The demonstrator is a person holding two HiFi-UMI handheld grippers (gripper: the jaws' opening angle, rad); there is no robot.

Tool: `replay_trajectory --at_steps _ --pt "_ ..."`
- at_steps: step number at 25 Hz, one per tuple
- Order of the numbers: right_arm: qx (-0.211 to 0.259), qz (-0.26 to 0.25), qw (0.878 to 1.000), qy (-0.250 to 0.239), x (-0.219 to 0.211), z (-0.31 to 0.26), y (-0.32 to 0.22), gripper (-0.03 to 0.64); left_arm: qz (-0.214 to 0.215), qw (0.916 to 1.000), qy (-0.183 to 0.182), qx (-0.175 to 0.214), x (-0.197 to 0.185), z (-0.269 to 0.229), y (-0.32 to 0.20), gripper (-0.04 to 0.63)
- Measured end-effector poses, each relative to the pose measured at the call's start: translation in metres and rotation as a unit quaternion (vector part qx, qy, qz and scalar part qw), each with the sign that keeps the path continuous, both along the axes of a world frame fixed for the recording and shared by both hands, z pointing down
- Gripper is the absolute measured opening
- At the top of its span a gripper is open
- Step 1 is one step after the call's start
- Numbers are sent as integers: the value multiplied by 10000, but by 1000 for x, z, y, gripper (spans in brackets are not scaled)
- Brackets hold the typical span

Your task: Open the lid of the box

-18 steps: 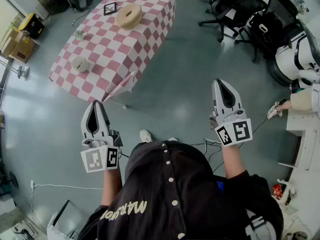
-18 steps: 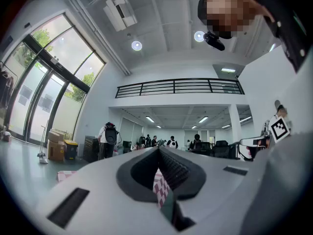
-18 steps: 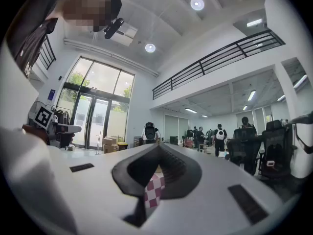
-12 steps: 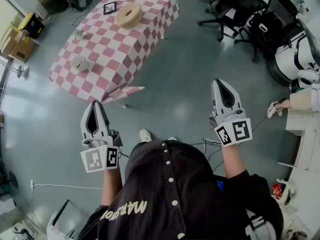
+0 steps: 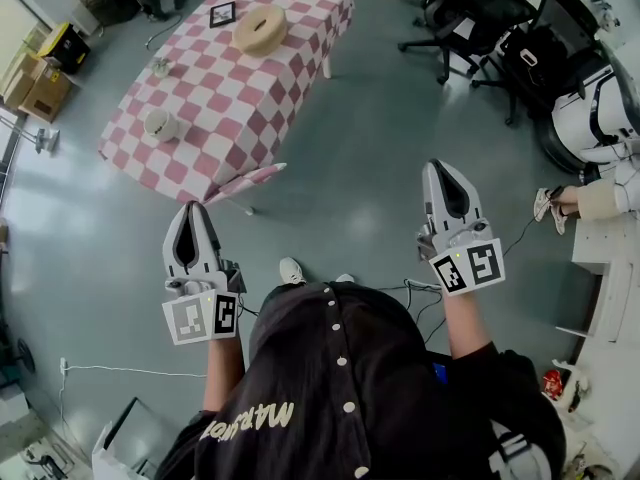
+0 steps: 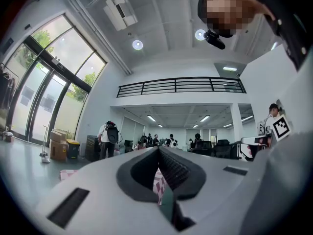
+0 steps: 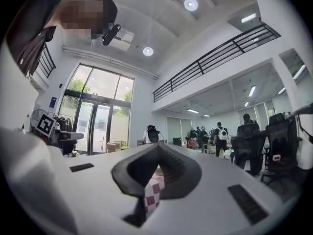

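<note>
Nothing is happening to the lid yet: the round box is sitting, seemingly closed, on the checked table, well apart from the person. The left gripper and right gripper are both hanging shut and empty.

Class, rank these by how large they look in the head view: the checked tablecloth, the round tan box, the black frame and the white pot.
1. checked tablecloth
2. round tan box
3. white pot and black frame: these look alike, and the pot is nearer the camera, so they are not ranked.
</note>
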State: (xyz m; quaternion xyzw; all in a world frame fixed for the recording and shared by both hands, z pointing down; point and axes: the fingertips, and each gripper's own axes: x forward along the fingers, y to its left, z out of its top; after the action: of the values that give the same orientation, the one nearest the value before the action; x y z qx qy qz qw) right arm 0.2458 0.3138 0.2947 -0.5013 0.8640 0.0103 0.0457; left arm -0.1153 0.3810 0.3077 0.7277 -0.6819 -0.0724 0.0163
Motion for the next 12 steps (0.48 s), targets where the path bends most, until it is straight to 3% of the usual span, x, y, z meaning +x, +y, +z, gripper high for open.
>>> replay_trajectory --at_steps 8,12 --pt "50 -54 10000 60 -5 0 2 5 -11 10000 -46 -3 -1 -2 1 11" --pt "13 -152 9999 57 -9 2 1 60 -12 10000 -60 -17 -1 -2 0 11"
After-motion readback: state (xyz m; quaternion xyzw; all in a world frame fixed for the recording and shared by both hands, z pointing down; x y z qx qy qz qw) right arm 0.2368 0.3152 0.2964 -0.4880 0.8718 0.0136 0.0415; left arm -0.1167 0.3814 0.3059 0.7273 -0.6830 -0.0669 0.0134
